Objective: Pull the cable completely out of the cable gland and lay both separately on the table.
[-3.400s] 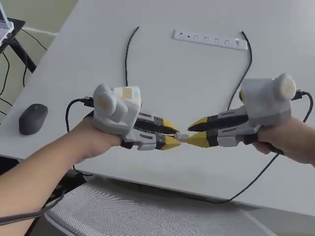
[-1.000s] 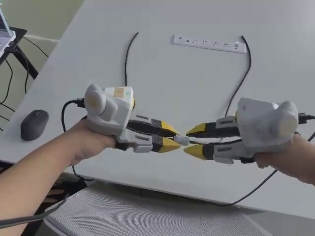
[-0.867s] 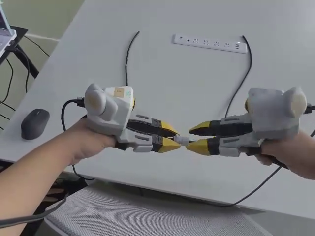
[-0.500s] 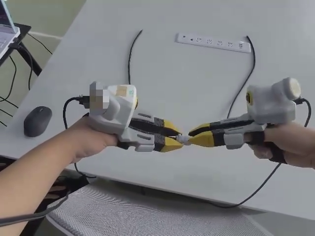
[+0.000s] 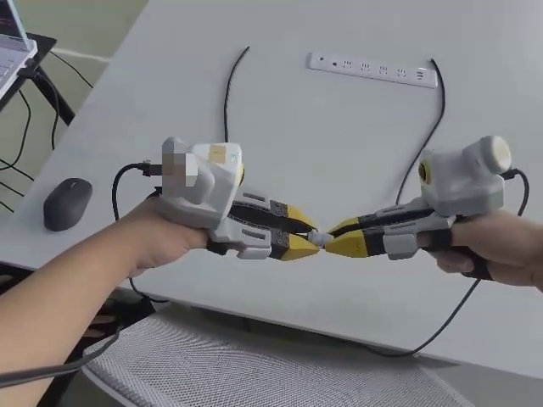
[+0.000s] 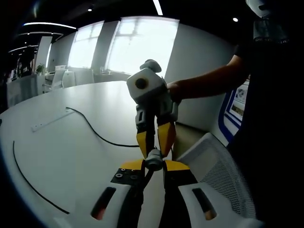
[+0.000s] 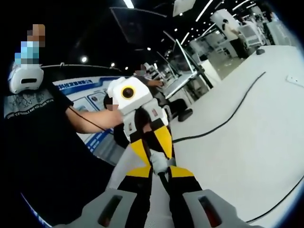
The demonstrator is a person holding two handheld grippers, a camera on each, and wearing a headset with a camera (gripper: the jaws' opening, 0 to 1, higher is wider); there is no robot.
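Gland point(image 5: 318, 240) gripped btwn L tool point(image 5: 304, 237) & R tool point(image 5: 335, 239) tips.

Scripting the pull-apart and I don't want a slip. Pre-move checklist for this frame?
1. Left gripper shut on the cable gland: ok.
2. Right gripper shut on the gland's other end: ok.
3. Grippers tip to tip and roughly in line for a straight pull: ok.
4. How far the cable is out of the gland: cannot tell, it is too small between the tips.
5. Bare patch of white table to lay both parts on: ok.
6. Power strip and black cord away from that patch: ok.
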